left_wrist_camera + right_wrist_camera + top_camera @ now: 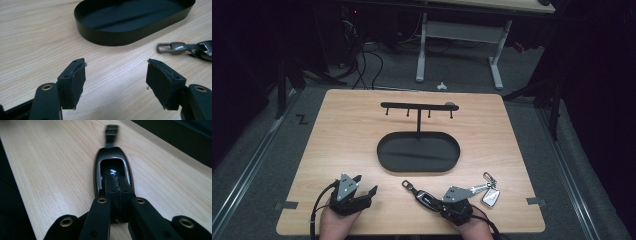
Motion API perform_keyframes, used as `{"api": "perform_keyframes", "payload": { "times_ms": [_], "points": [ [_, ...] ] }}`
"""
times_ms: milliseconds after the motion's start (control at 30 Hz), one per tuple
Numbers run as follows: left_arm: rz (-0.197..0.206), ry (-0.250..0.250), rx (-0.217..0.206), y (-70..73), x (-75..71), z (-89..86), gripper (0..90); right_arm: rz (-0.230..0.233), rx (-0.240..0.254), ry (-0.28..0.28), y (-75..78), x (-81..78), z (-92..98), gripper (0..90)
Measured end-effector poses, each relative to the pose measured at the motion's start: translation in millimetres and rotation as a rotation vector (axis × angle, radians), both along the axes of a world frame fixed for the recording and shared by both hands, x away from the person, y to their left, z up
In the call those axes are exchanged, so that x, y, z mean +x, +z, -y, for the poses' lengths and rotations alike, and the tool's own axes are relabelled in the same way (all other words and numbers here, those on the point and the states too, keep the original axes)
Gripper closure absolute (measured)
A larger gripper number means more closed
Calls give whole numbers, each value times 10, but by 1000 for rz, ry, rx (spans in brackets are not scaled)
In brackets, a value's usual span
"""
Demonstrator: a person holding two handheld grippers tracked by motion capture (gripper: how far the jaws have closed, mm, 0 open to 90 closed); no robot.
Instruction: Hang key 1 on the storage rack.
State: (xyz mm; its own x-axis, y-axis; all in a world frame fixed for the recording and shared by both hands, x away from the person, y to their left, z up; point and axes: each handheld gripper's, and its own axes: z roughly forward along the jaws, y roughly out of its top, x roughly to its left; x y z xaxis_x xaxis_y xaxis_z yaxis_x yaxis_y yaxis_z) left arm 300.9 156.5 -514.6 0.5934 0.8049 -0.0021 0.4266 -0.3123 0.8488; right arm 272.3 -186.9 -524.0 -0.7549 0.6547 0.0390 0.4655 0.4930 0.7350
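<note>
Right gripper (435, 201) jaws pressed fully together, tips resting over the near end of the black key fob (113, 170), which lies flat on the table (347, 130) straight ahead of them; whether they pinch it is unclear. Left gripper (116, 82) spread wide, nothing between its pads, black oval tray (132, 20) ahead, fob's metal clip (172, 47) off to its right.

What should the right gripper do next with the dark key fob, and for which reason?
Probably open the jaws. The right gripper stands shut, its closed tips over the dark key fob, which lies flat on the table, so nothing is gripped. Opening a little would let the pads go down on both sides of the fob. The left gripper is open and apart from it.
</note>
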Motion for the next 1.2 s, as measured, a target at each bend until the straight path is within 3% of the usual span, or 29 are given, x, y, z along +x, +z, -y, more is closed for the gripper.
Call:
{"api": "perform_keyframes", "payload": {
  "times_ms": [667,833,967,1033,1200],
  "points": [
    [18,-127,-9,19,165,433,318,-1,2,-223,5,-154,721,900],
    [23,-136,-8,20,173,467,317,-7,19,-274,5,-175,873,899],
    [18,-143,-2,17,169,457,316,-11,38,-284,17,-175,920,873],
    [-2,-149,14,-4,173,452,308,2,67,-283,55,-169,947,865],
    [7,-124,27,-5,140,396,304,26,104,-310,144,-139,1036,832]
  ]
}}
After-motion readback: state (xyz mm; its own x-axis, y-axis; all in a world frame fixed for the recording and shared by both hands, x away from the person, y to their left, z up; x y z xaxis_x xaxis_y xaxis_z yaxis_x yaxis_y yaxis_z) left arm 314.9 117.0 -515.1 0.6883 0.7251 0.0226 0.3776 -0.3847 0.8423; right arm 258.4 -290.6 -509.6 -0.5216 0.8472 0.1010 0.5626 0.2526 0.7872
